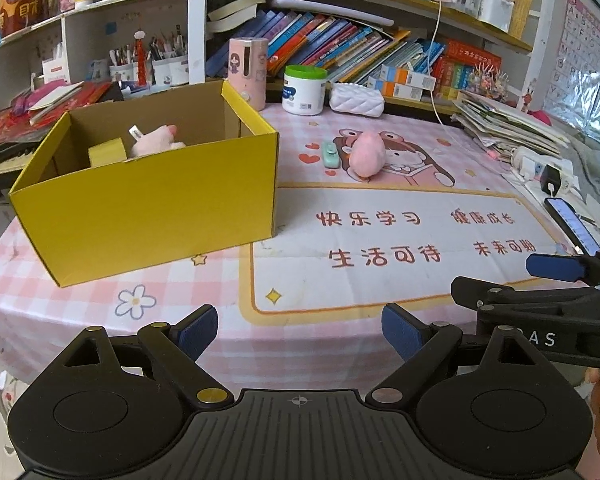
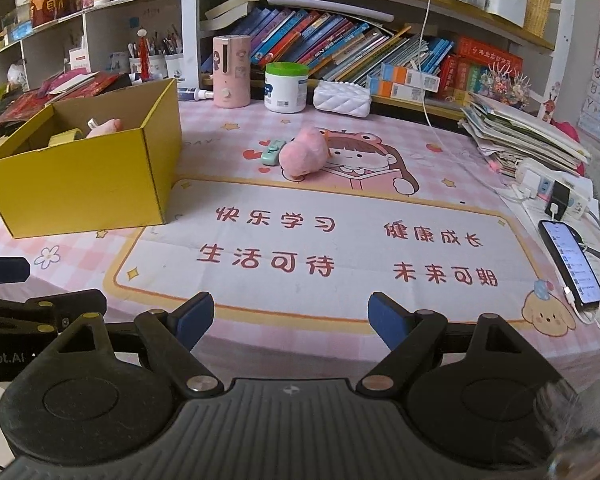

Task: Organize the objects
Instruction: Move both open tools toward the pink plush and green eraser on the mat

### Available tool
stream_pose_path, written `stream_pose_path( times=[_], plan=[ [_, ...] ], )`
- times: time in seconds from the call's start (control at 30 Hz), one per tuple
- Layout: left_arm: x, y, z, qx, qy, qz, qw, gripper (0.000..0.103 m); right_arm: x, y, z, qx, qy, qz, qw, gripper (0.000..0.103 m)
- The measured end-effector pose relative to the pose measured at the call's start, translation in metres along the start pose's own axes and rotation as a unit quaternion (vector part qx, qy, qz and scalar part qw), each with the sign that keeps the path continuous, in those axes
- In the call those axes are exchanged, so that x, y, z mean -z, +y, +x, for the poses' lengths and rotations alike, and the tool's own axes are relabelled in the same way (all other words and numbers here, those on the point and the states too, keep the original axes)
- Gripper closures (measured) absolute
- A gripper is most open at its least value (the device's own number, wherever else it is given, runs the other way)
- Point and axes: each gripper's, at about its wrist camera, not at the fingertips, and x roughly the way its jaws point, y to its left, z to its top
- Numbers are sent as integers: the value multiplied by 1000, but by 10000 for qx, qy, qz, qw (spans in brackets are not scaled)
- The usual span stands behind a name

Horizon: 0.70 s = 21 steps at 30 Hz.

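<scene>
An open yellow cardboard box (image 1: 148, 208) (image 2: 80, 184) stands on the left of the pink desk mat, with a pink plush toy (image 1: 158, 142) (image 2: 104, 126) inside. Farther back on the mat lie another pink plush toy (image 1: 366, 155) (image 2: 303, 152) and a small mint-green object (image 1: 331, 154) (image 2: 272, 152) just left of it. My left gripper (image 1: 300, 330) hovers open and empty over the mat's near edge. My right gripper (image 2: 291, 320) is open and empty too, beside the left one at the front of the desk. Both are well short of the toys.
At the back stand a pink dispenser (image 1: 247, 74), a green-lidded white jar (image 1: 304, 90) and a white quilted pouch (image 1: 356, 98), under shelves of books. A paper stack (image 2: 520, 132), power strip (image 2: 556, 192) and lit phone (image 2: 572, 264) crowd the right edge.
</scene>
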Motion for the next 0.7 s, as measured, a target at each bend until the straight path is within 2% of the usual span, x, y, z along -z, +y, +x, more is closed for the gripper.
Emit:
stream_pose_path(
  times=[0.3, 0.7],
  plan=[
    [-21, -9, 23, -69, -14, -13, 10000, 12, -18, -13, 25, -84, 36, -78, 9999, 19],
    [-58, -32, 62, -90, -74, -225, 9997, 12, -61, -50, 62, -106, -36, -254, 9996, 19]
  ],
)
